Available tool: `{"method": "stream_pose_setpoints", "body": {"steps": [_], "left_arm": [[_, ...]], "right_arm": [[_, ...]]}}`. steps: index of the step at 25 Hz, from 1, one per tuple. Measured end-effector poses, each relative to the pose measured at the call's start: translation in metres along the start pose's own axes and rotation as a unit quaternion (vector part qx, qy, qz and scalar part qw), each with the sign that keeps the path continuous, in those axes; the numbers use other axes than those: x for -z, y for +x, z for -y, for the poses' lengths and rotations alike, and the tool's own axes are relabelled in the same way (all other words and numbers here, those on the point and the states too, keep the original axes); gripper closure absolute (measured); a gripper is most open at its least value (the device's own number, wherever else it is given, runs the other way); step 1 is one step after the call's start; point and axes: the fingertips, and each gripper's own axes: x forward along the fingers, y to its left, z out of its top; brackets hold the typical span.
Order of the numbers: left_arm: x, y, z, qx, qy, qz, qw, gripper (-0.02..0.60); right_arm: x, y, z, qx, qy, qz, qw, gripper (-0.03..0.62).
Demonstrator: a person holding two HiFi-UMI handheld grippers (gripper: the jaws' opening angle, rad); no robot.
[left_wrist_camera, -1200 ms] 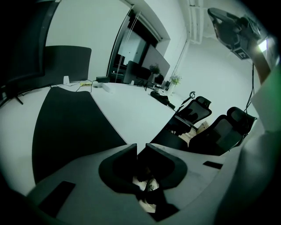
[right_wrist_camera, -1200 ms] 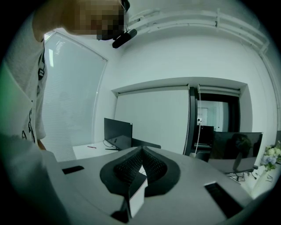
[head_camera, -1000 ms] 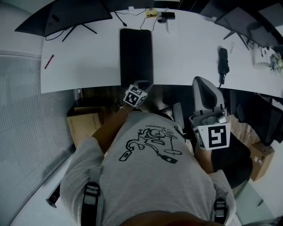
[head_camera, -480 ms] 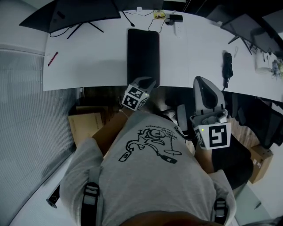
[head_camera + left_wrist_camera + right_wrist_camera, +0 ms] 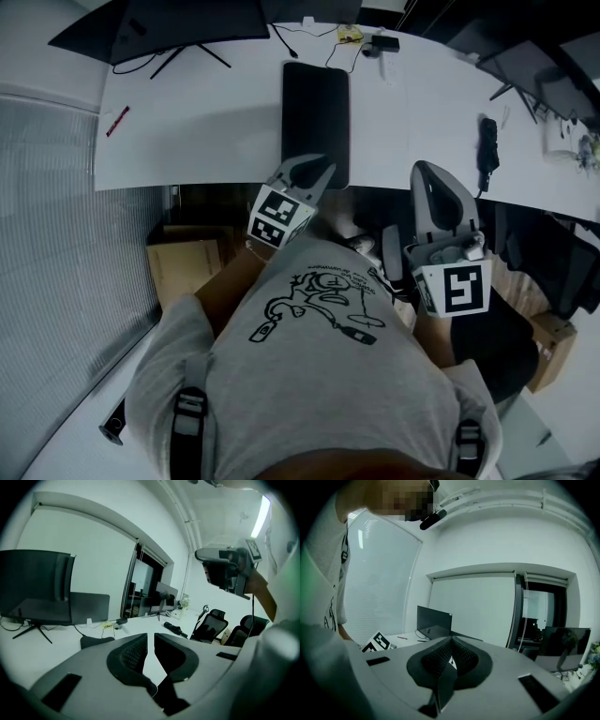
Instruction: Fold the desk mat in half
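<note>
Across the upper part of the head view runs a white desk (image 5: pixel 206 141), and the black desk mat (image 5: pixel 316 117) lies flat at its middle as a narrow strip reaching from the near edge toward the far one. Around it stand a monitor (image 5: pixel 178 23) at upper left, a red pen (image 5: pixel 117 120) on the bare left stretch, a tangle of cables (image 5: pixel 349 37) just past the mat's far end, and a black oblong object (image 5: pixel 487 141) well off to the right. The left gripper (image 5: pixel 312 167) hangs at the mat's near end, jaws a narrow slit apart with only desk showing between them. The right gripper (image 5: pixel 429 173) sits right of centre, off the desk's near edge, with its jaws pressed together on nothing. Under the desk at left is a cardboard box (image 5: pixel 183 267), and at lower right an office chair (image 5: pixel 502 342) crowds the right hand. Nothing lies on the mat, and the desk is bare on both sides of it, widest to the left.
</note>
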Motion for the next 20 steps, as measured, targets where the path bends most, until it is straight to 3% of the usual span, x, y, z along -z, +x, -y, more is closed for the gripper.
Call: {"method": "stream_pose_setpoints", "body": {"steps": [5, 20], "left_arm": [[-0.038, -0.032, -0.013, -0.015, 0.016, 0.047, 0.9987, 0.520], [-0.112, -0.126, -0.060, -0.061, 0.006, 0.148, 0.9871, 0.525]], "right_arm": [[-0.003, 0.012, -0.014, -0.001, -0.003, -0.001, 1.000, 0.588], [-0.008, 0.059, -0.061, -0.017, -0.003, -0.008, 1.000, 0.588]]}}
